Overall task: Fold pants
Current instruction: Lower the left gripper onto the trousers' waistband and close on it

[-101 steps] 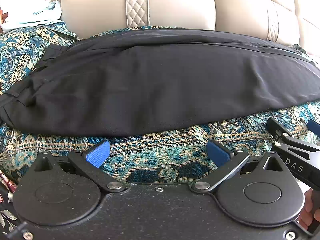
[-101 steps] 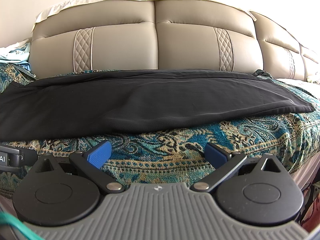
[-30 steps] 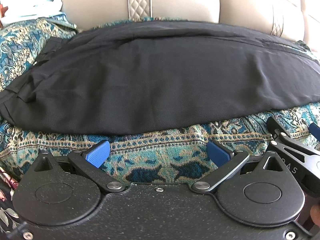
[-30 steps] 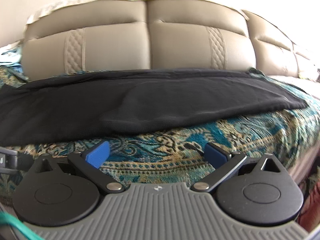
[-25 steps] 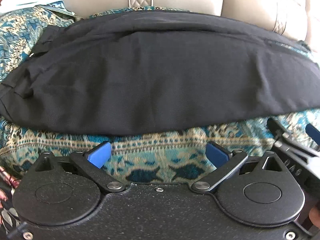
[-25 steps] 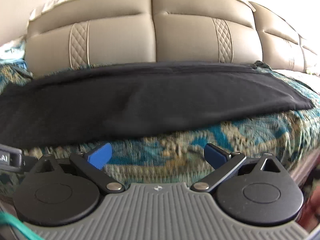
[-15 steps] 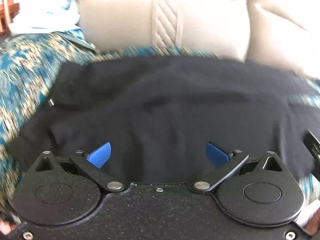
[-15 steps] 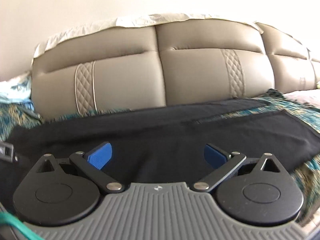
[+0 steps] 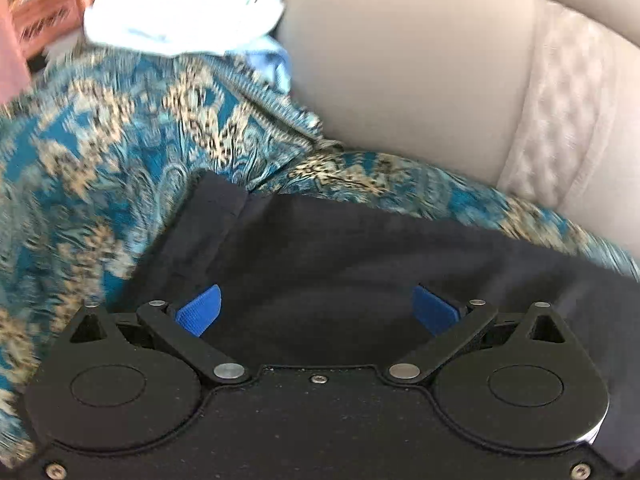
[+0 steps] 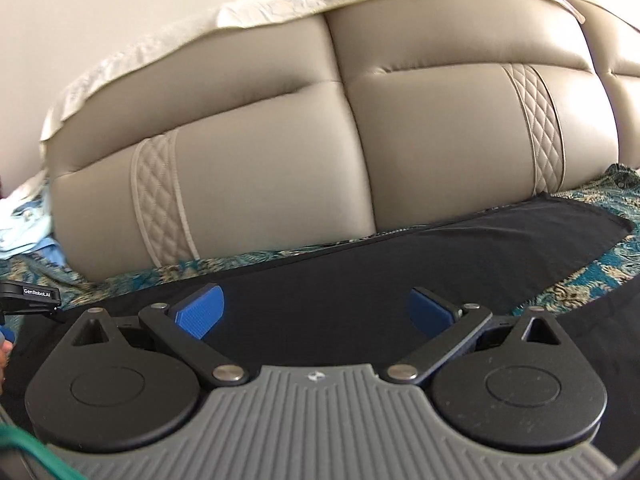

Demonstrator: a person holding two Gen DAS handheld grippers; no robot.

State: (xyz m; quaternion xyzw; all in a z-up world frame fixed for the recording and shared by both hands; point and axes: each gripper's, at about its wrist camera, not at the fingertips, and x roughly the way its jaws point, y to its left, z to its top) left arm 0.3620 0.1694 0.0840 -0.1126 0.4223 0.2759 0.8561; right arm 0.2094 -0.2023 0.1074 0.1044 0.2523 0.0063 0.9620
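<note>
Black pants lie flat across patterned bedspread, filling lower frame. Left gripper and right gripper both spread wide above cloth, gripping nothing, likely positioning for fold grasp near waistband corner, centre-left.

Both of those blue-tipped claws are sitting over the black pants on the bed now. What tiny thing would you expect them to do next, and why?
Probably lower and close on the cloth. Both the left gripper and the right gripper are open, with the black pants spread flat between their fingers on the patterned bedspread. Nothing is held yet, and a fold cannot start until an edge is pinched.
</note>
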